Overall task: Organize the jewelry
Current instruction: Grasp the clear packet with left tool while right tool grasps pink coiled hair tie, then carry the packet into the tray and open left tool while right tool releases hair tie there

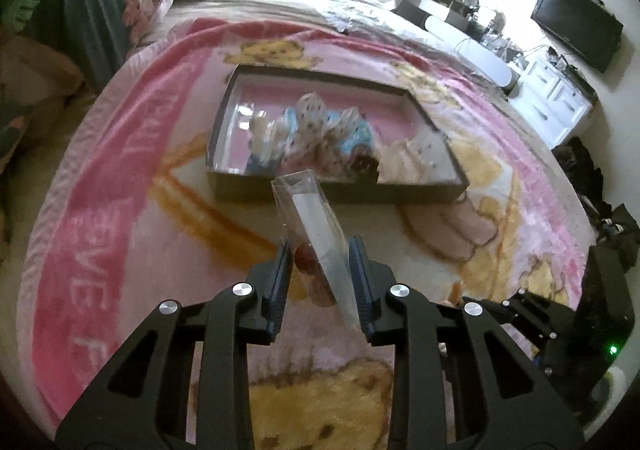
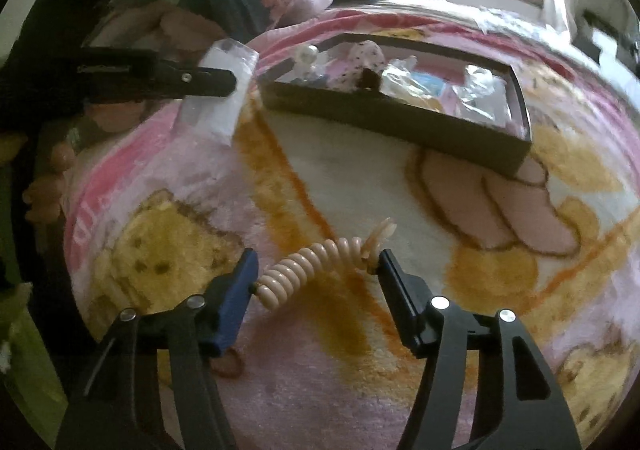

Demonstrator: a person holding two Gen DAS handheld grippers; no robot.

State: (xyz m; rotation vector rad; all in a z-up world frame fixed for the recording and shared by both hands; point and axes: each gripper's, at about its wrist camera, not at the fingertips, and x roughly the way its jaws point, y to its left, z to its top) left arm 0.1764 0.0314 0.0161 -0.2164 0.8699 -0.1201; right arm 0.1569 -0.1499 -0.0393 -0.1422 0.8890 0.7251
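My left gripper [image 1: 320,270] is shut on a clear plastic packet [image 1: 316,226] with a reddish jewelry piece inside, held above the blanket in front of the dark shallow box [image 1: 336,192]. The packet also shows in the right wrist view [image 2: 224,90], left of the box [image 2: 400,122]. My right gripper [image 2: 316,270] is open around a cream coiled spiral hair tie [image 2: 304,266] lying on the blanket; its fingertips [image 2: 386,262] sit at the coil's two ends. The box holds several small packets and pouches [image 1: 320,130].
A pink cartoon blanket [image 1: 140,210] covers the bed. Pillows and bedding [image 1: 80,2] lie at the far left. A white dresser [image 1: 556,98] and a TV [image 1: 576,26] stand at the right. The right gripper's body [image 1: 560,322] shows at lower right.
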